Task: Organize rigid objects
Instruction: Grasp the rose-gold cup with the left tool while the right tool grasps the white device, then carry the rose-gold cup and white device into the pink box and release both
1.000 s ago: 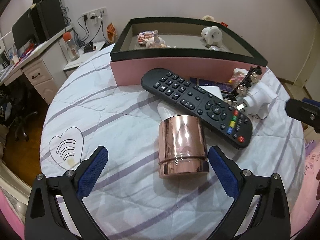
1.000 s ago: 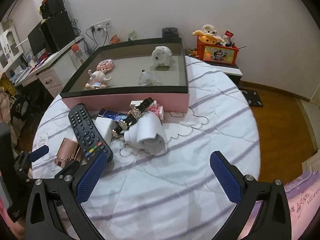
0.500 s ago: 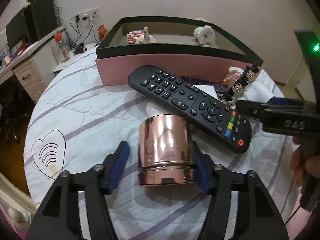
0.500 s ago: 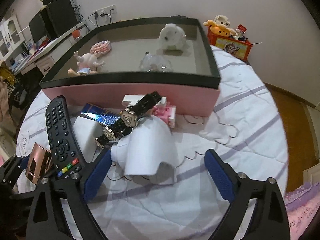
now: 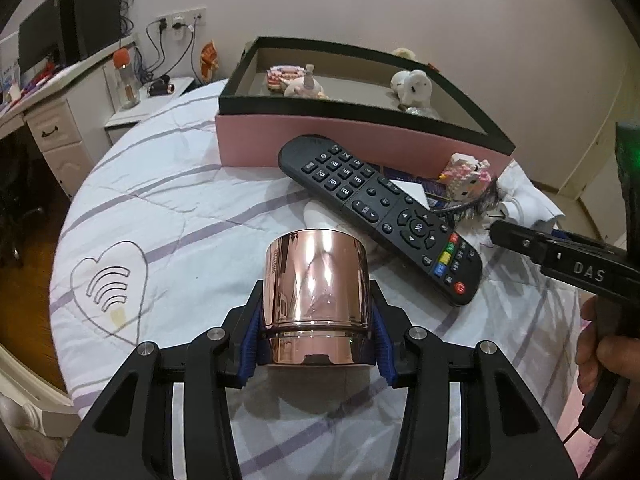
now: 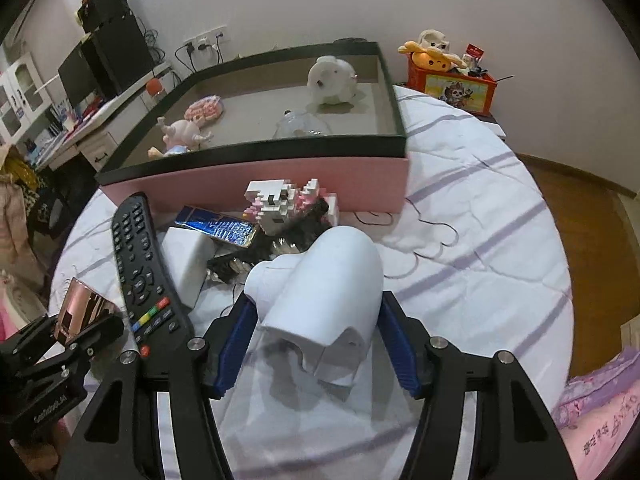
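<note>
My left gripper [image 5: 316, 332] is shut on a rose-gold metal cup [image 5: 316, 288] that lies on its side on the white quilt; the cup also shows in the right wrist view [image 6: 82, 310]. My right gripper [image 6: 316, 344] is closed around a white plastic fitting [image 6: 320, 284], its blue pads against both sides. A black remote [image 5: 376, 216] lies just beyond the cup, also in the right wrist view [image 6: 140, 268]. A pink box with a black rim [image 6: 256, 184] stands behind and holds small toys.
A pink-and-white block figure [image 6: 280, 204], a blue foil packet [image 6: 218, 226], a white block [image 6: 186, 258] and a dark watch band lie between remote and box. An orange toy box [image 6: 452, 84] stands at the back right. A desk [image 5: 48, 120] is at left.
My left gripper closed from wide open onto the rose-gold cup. My right gripper moved forward over the white fitting and closed onto it.
</note>
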Demonstrator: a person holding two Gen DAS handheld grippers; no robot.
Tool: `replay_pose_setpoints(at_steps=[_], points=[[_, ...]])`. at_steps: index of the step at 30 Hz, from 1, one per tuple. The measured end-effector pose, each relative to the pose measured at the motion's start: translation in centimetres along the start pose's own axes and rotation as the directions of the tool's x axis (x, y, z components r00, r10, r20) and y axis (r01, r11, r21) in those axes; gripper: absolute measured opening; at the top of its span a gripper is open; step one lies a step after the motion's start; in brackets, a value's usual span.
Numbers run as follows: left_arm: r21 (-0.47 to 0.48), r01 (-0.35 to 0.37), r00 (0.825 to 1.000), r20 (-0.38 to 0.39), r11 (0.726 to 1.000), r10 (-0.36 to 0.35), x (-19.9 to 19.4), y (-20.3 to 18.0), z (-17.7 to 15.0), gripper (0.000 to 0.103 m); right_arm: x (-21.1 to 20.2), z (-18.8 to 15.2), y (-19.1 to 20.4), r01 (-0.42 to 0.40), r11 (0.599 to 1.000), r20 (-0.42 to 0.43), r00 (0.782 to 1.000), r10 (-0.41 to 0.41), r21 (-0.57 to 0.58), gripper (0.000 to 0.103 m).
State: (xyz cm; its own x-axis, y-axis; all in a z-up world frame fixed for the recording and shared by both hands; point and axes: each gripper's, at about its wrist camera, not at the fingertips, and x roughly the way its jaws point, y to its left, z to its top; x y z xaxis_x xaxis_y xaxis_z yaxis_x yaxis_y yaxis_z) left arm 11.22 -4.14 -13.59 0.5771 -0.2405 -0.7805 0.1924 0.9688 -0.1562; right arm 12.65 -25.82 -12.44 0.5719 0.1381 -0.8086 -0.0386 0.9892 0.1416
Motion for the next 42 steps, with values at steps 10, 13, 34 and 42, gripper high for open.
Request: replay_pose_setpoints(at_steps=[10, 13, 34, 42], points=[[0.022, 0.014, 0.999, 0.049, 1.000, -0.015, -4.2, -0.6, 0.8, 0.047, -3.7, 0.1, -0.1, -0.045, 0.999, 0.048, 0.998, 0.044, 0.019, 0.062], [0.031, 0.025, 0.998, 0.058, 0.999, -0.026, -5.0, -0.8, 1.7, 0.047, -5.0, 0.5, 0.2, -0.069, 0.997, 0.070, 0.995, 0.068, 0.018, 0.062], [0.115, 0.039, 0.995, 0.087, 0.993, -0.049, 0.1, -2.8, 18.3, 0.047, -3.9, 13.0, 1.8, -0.005, 0.995, 0.149, 0.989, 0.020, -0.103, 0.059], [0.116, 0.027, 0.999, -0.027, 0.993, -0.024, 8.4, -3.7, 22.5, 0.047, 3.7, 16.6, 1.1, 0.003, 0.994, 0.049, 0.999, 0.002, -0.110, 0.055]])
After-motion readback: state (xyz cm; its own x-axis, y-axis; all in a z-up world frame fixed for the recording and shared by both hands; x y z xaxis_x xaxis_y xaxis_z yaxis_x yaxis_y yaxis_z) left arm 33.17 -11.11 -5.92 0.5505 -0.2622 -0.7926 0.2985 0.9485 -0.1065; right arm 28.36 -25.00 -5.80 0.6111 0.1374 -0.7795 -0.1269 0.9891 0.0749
